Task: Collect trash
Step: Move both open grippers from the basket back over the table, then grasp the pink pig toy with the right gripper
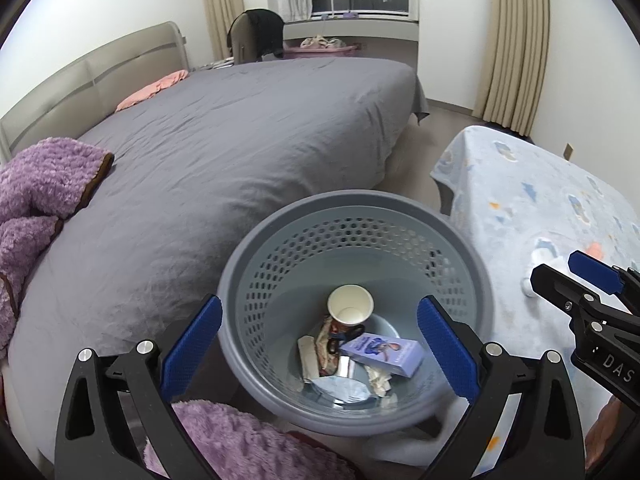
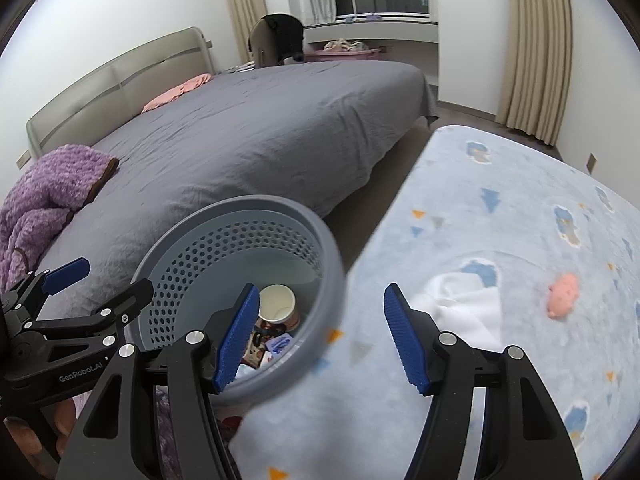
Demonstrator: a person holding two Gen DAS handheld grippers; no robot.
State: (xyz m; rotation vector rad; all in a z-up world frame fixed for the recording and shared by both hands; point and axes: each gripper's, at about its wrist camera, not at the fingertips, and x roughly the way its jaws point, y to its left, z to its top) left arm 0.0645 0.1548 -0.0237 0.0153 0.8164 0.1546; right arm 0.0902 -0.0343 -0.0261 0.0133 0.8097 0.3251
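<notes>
A grey perforated bin (image 1: pixel 472 264) stands between the bed and a table. In it lie a paper cup (image 1: pixel 351 307), a purple box (image 1: pixel 382 354), crumpled papers (image 1: pixel 378 380) and a blue mask (image 1: pixel 344 390). My left gripper (image 1: pixel 320 346) hangs open above the bin's mouth with nothing between its pads. My right gripper (image 2: pixel 322 342) is open too, over the bin's rim (image 2: pixel 240 205) and the table's edge, and holds nothing. On the table's cloth lie a white tissue (image 2: pixel 460 304) and a small pink lump (image 2: pixel 564 294). Each gripper shows in the other's view: the right gripper (image 1: pixel 560 270), the left gripper (image 2: pixel 100 280).
A bed (image 1: pixel 240 140) with a grey cover fills the left, with a purple fuzzy blanket (image 1: pixel 36 192) and a pink pillow (image 1: pixel 152 90) on it. The table (image 2: pixel 520 200) wears a light blue patterned cloth. A strip of floor (image 1: pixel 404 164) runs between bed and table. Curtains (image 1: pixel 516 40) hang behind.
</notes>
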